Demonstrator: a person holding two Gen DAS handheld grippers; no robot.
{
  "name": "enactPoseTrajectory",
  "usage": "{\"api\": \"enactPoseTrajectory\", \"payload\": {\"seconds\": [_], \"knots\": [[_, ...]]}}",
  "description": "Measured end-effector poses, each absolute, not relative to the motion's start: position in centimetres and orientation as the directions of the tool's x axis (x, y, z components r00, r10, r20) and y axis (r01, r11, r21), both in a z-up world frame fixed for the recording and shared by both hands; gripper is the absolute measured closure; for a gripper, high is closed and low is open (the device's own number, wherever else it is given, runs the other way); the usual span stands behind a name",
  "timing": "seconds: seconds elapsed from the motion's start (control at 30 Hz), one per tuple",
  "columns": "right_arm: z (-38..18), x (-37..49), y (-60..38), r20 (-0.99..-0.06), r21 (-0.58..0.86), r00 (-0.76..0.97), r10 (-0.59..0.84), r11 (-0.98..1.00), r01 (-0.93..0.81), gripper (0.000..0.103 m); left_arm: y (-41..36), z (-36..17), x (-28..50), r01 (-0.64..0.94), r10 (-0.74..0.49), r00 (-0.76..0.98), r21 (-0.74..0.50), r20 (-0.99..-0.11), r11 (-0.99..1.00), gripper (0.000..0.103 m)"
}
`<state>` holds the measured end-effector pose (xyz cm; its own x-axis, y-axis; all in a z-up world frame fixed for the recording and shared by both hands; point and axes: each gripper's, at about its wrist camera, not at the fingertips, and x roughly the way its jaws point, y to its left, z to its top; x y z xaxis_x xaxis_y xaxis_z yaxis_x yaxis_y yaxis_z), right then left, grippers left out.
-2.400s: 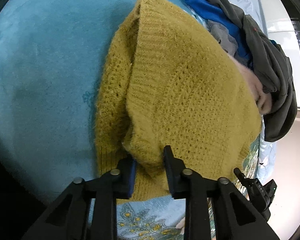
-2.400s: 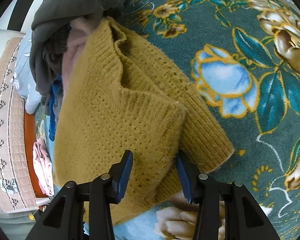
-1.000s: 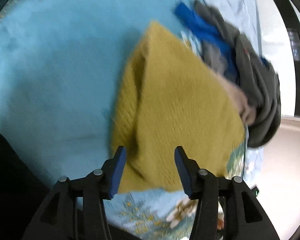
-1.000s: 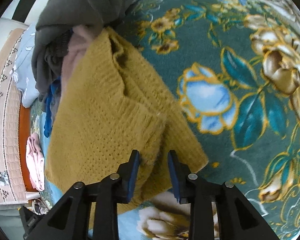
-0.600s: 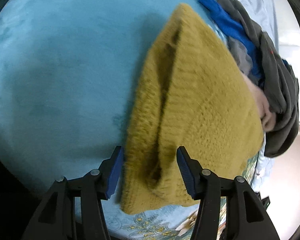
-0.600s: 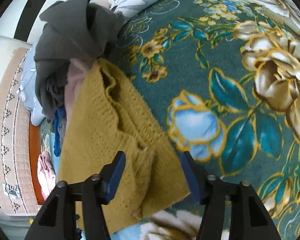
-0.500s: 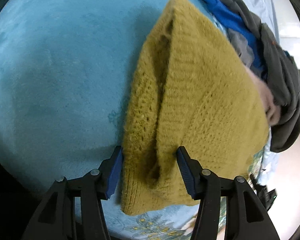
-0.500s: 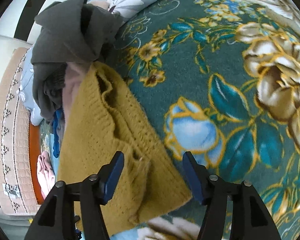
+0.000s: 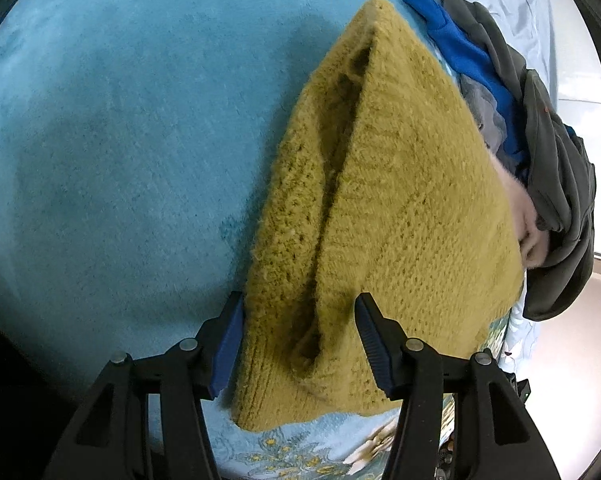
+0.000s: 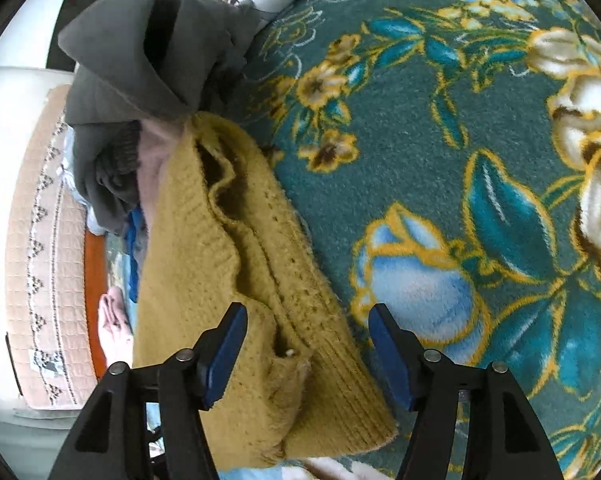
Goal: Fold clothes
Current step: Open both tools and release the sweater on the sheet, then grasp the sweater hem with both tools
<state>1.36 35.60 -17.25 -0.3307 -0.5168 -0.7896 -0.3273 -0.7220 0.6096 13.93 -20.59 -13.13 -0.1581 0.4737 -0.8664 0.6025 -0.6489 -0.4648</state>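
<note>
So the mustard knit sweater [image 9: 384, 216] was lying folded on the plush blanket [image 9: 112, 152], which was plain light blue on one side and dark teal with big gold-edged flowers [image 10: 460, 184] on the other. The sweater's near edge sat close to the blanket's near edge, over where the blue turned into the floral print.

The left gripper [image 9: 300, 344] had its jaws apart, straddling the sweater's near fold without pinching it. The right gripper [image 10: 306, 354] had just been opening, its jaws spread around the ribbed corner but not pressing on it.

Behind the sweater was a heap of unfolded clothes: a dark grey garment [image 10: 140, 60], something royal blue [image 9: 460, 52], a pale pink piece [image 9: 520, 216]. Past the blanket's edge was a beige quilted cover [image 10: 40, 240] with a triangle trim.
</note>
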Motion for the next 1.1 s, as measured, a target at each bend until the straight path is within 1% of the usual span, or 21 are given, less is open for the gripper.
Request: {"api": "enactPoseTrajectory", "payload": {"seconds": [0.07, 0.13, 0.2, 0.23, 0.27, 0.3, 0.33, 0.37, 0.4, 0.43, 0.5, 0.6, 0.7, 0.77, 0.83, 0.87, 0.97, 1.0, 1.03, 1.07, 1.1], "knots": [[-17.4, 1.3, 35.4, -0.784, 0.617, -0.335, -0.522, -0.718, -0.322, 0.043, -20.8, -12.9, 14.2, 0.6, 0.471, -0.156, -0.462, -0.868, -0.653, 0.046], [-17.6, 1.2, 35.1, -0.78, 0.622, -0.332, -0.531, -0.717, -0.314, 0.054, -20.9, -12.7, 14.3, 0.596, 0.47, -0.156, -0.462, -0.869, -0.657, 0.048], [-17.6, 1.2, 34.4, -0.789, 0.609, -0.311, -0.529, -0.74, -0.287, 0.056, -21.1, -12.5, 14.5, 0.591, 0.464, -0.15, -0.456, -0.873, -0.666, 0.049], [-17.6, 1.2, 34.2, -0.794, 0.602, -0.305, -0.525, -0.749, -0.277, 0.056, -21.2, -12.4, 14.6, 0.59, 0.455, -0.144, -0.446, -0.879, -0.673, 0.052], [-17.6, 1.3, 34.2, -0.797, 0.599, -0.3, -0.525, -0.752, -0.276, 0.058, -21.3, -12.4, 14.6, 0.59, 0.449, -0.14, -0.439, -0.882, -0.678, 0.059], [-17.6, 1.3, 34.1, -0.799, 0.596, -0.294, -0.524, -0.755, -0.274, 0.062, -21.4, -12.3, 14.7, 0.589, 0.443, -0.136, -0.432, -0.886, -0.683, 0.065], [-17.5, 1.4, 34.1, -0.803, 0.591, -0.29, -0.521, -0.759, -0.272, 0.066, -21.6, -12.2, 14.8, 0.59, 0.441, -0.137, -0.431, -0.887, -0.683, 0.068], [-17.4, 1.5, 34.1, -0.807, 0.585, -0.289, -0.515, -0.765, -0.27, 0.07, -21.7, -12.1, 14.9, 0.59, 0.437, -0.141, -0.43, -0.888, -0.683, 0.075], [-17.2, 1.6, 34.0, -0.811, 0.578, -0.288, -0.508, -0.771, -0.268, 0.077, -21.9, -11.9, 15.0, 0.59, 0.433, -0.145, -0.43, -0.889, -0.684, 0.079], [-17.0, 1.8, 33.9, -0.816, 0.57, -0.29, -0.5, -0.778, -0.264, 0.08, -22.1, -11.7, 15.1, 0.589, 0.426, -0.154, -0.429, -0.892, -0.685, 0.081], [-16.5, 2.2, 33.6, -0.824, 0.557, -0.294, -0.485, -0.789, -0.259, 0.082, -22.7, -10.9, 15.3, 0.592, 0.407, -0.179, -0.429, -0.896, -0.682, 0.087], [-15.4, 3.4, 33.4, -0.824, 0.557, -0.293, -0.485, -0.788, -0.262, 0.083, -24.2, -9.6, 15.7, 0.603, 0.384, -0.225, -0.438, -0.895, -0.667, 0.091], [-14.9, 5.9, 33.3, -0.808, 0.586, -0.272, -0.523, -0.762, -0.277, 0.084, -26.7, -7.2, 18.2, 0.592, 0.365, -0.271, -0.453, -0.891, -0.667, 0.091], [-15.0, 7.7, 33.2, -0.804, 0.594, -0.249, -0.541, -0.751, -0.287, 0.084, -27.4, -6.3, 18.0, 0.572, 0.332, -0.281, -0.435, -0.9, -0.695, 0.091], [-15.0, 9.4, 33.0, -0.799, 0.602, -0.225, -0.558, -0.741, -0.297, 0.084, -27.5, -6.1, 17.9, 0.56, 0.324, -0.267, -0.42, -0.908, -0.714, 0.091], [-15.2, 10.0, 33.1, -0.8, 0.601, -0.217, -0.56, -0.739, -0.306, 0.084, -26.2, -6.1, 17.2, 0.557, 0.323, -0.252, -0.41, -0.912, -0.723, 0.091], [-16.1, 10.0, 33.5, -0.817, 0.576, -0.207, -0.538, -0.744, -0.339, 0.084, -25.9, -6.7, 17.6, 0.548, 0.315, -0.209, -0.378, -0.926, -0.747, 0.091], [-15.9, 9.8, 33.5, -0.823, 0.567, -0.201, -0.531, -0.755, -0.33, 0.084, -26.1, -6.6, 17.6, 0.548, 0.322, -0.214, -0.386, -0.922, -0.742, 0.091], [-15.7, 9.6, 33.4, -0.83, 0.558, -0.196, -0.523, -0.766, -0.32, 0.08, -26.3, -6.5, 17.7, 0.549, 0.329, -0.219, -0.395, -0.919, -0.737, 0.091], [-15.5, 9.4, 33.3, -0.835, 0.55, -0.187, -0.518, -0.775, -0.311, 0.079, -26.5, -6.6, 17.8, 0.555, 0.336, -0.223, -0.402, -0.915, -0.728, 0.089], [-15.3, 9.1, 33.3, -0.836, 0.549, -0.176, -0.52, -0.78, -0.301, 0.079, -26.6, -7.8, 17.5, 0.56, 0.338, -0.227, -0.406, -0.913, -0.722, 0.089]]}}
